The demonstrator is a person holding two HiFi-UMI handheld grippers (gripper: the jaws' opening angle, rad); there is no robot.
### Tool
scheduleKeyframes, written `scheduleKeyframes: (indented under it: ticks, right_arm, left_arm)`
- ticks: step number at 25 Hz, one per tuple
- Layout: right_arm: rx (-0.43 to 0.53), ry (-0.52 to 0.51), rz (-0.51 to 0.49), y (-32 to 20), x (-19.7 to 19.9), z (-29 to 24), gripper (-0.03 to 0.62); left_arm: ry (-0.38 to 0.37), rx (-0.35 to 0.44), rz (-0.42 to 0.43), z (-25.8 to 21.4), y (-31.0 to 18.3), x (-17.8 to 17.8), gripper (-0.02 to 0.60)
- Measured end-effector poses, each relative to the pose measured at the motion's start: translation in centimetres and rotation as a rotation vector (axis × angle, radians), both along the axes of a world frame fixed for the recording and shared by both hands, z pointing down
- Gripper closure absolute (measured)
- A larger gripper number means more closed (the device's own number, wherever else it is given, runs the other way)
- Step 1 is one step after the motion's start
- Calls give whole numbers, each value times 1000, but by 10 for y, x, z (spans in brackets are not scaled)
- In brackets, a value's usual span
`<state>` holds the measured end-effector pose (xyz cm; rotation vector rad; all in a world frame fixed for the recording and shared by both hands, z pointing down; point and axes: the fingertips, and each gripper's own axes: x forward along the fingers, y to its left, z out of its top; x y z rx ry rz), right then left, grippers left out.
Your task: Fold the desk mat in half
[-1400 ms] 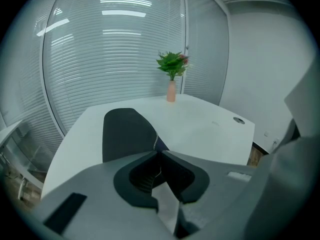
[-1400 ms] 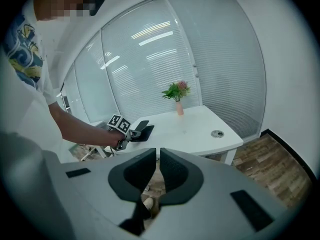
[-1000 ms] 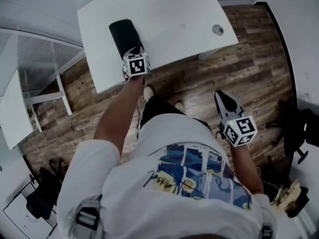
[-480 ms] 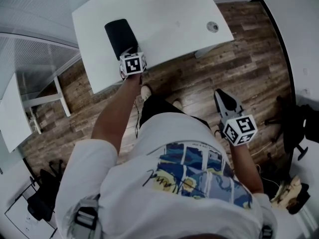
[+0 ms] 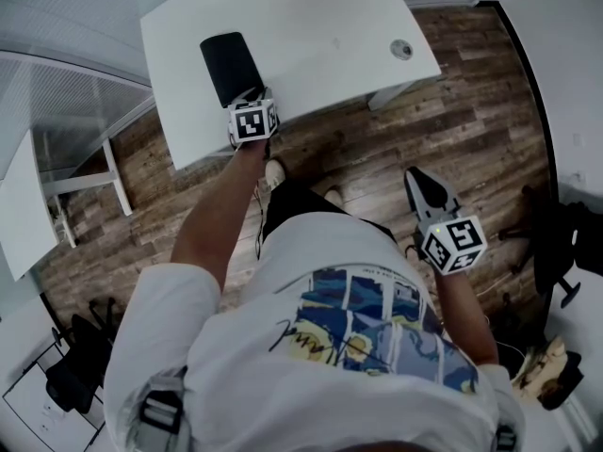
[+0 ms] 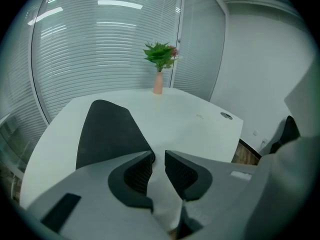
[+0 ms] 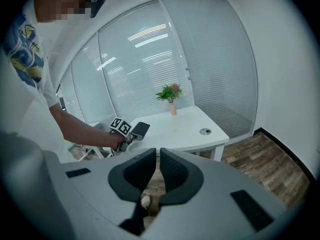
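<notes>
Left gripper (image 6: 159, 160) reads best in its own view. Its jaws stand a little apart and have just been opening, with only the white counter (image 6: 200, 129) in the gap. The black folded desk mat (image 6: 107, 131) lies flat at centre left, its near corner just beside the left jaw tip. From the head view we get the pose instead: the left arm reaches toward the upper left of the frame, with the gripper at the counter's near edge. The right gripper (image 7: 157, 166) is held low at the right over the brown plank floor (image 5: 471, 111), its jaws almost together and empty. We see the green plant in a pink vase (image 6: 159, 66) whole only in the gripper views; the head view cuts it off at the top edge.
</notes>
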<state>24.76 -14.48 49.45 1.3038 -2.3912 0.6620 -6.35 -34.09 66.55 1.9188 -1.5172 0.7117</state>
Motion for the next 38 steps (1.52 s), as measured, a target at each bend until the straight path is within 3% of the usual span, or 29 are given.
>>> scheduleKeyframes:
  ticks: [8, 16, 29, 38]
  right_arm:
    - [4, -10, -48, 14, -6, -1, 572]
    - [16, -30, -143, 29, -18, 2, 577]
    - [40, -62, -310, 49, -52, -1, 583]
    - [68, -67, -393, 51, -80, -15, 591]
  left_arm:
    - [37, 39, 5, -24, 27, 10, 508]
    - [138, 86, 34, -66, 77, 35, 508]
    - [310, 143, 157, -150, 186, 73, 545]
    - [370, 171, 229, -189, 240, 78, 575]
